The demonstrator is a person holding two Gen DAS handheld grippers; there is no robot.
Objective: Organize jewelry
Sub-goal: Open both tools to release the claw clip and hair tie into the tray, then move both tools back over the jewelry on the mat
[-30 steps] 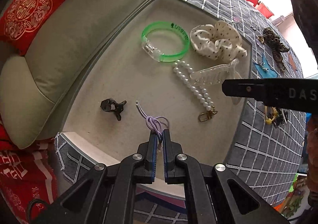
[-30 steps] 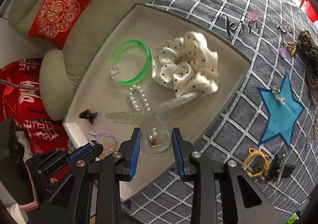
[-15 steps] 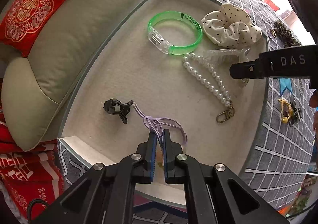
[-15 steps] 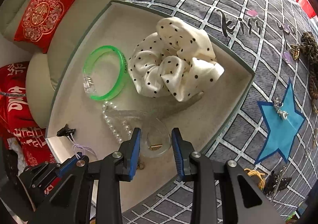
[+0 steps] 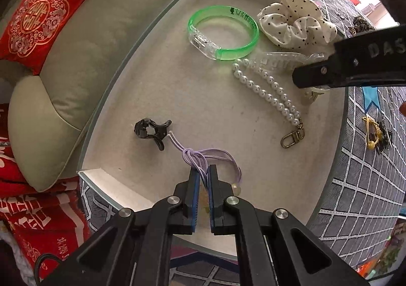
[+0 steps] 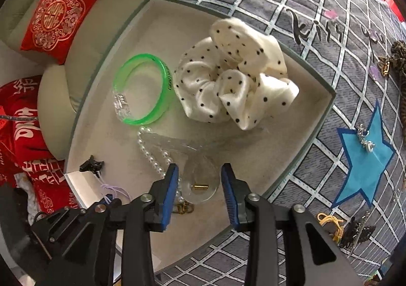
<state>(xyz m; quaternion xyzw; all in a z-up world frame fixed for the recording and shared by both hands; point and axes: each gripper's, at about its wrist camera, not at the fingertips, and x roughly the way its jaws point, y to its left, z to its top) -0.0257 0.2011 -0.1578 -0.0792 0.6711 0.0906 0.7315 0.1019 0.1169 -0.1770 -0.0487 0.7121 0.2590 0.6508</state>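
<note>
Holding bracelet [image 5: 223, 29], scrunchie [image 6: 233, 75], pearls [image 5: 269, 90], tray [image 5: 152, 32]; left tool [image 5: 202, 171] pinches lilac cord [image 5: 203, 156], right tool [image 6: 199, 177] opening around clear clip [image 6: 200, 179].

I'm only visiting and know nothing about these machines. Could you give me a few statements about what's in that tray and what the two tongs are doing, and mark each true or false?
1. The green bangle lies inside the tray. True.
2. The left tongs pinch the purple hair tie. True.
3. The right tongs grip the polka-dot scrunchie. False: their jaws are opening around the clear hair clip, pads off it.
4. The pearl strand lies outside on the quilt. False: it is in the tray.
5. The small black claw clip is in the tray. True.
</note>
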